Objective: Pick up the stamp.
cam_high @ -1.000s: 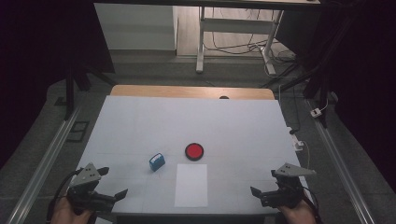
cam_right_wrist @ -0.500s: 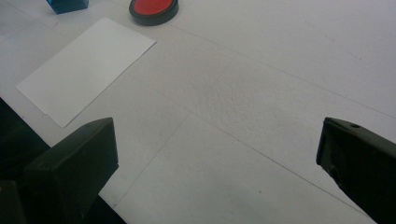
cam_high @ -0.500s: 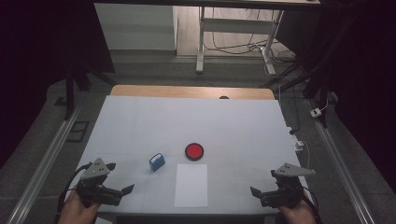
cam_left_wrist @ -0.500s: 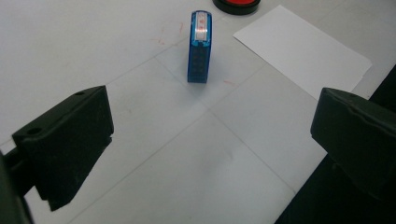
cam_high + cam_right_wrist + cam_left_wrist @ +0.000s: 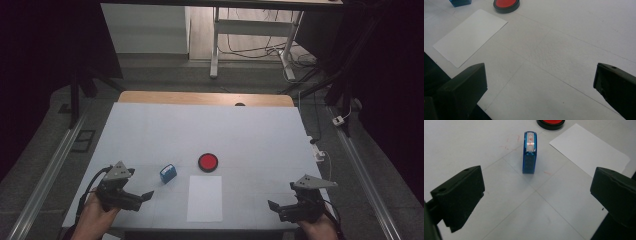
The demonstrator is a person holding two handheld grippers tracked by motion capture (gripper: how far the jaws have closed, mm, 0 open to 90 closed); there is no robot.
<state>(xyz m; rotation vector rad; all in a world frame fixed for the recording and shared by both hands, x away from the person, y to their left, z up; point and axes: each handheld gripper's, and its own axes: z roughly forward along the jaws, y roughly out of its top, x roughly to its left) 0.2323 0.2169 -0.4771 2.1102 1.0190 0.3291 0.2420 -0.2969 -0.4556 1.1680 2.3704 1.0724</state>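
As the left gripper [image 5: 145, 196] has swung inward over the last second, jaws wide apart and empty, the reach for the blue stamp [image 5: 529, 152] looks begun. Stamp sits dead ahead between the jaw lines, not touching. Beyond it: white sheet [image 5: 205, 198], red ink pad [image 5: 207, 162]. Right gripper [image 5: 273, 206] unmoved, jaws apart.

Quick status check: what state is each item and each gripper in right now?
Blue stamp: on the table, free, ahead of the left gripper.
Red ink pad: uncovered, untouched.
Paper sheet: flat, blank.
Left gripper: jaws open, empty.
Right gripper: jaws open, empty.
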